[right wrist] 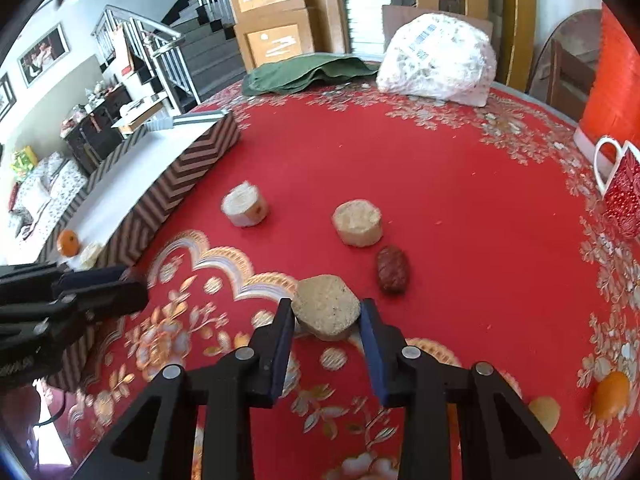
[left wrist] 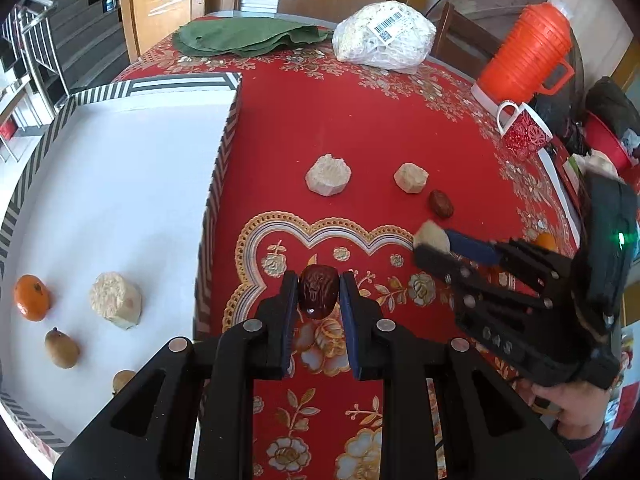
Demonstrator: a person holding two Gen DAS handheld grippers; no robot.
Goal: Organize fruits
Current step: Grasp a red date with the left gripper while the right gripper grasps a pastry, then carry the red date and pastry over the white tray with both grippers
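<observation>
A wrinkled, glossy dark-red date [left wrist: 317,291] sits pinched between the left gripper [left wrist: 318,296] pads, above the red floral tablecloth [left wrist: 360,128]. The right gripper [right wrist: 326,320] clamps a pale, crumbly, flat-topped chunk [right wrist: 325,312]. Left lies a white tray [left wrist: 120,184] with a chevron-striped rim, holding a smooth orange [left wrist: 32,297]. A netted white bag [left wrist: 384,36] bears a barcode label, unreadable.

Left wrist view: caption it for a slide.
Left gripper clamps a red date above the red tablecloth, beside the white tray.

tablecloth [left wrist: 400,128]: red, gold floral | box rim [left wrist: 218,184]: chevron stripes | flask [left wrist: 524,52]: orange | date [left wrist: 317,291]: dark red
</observation>
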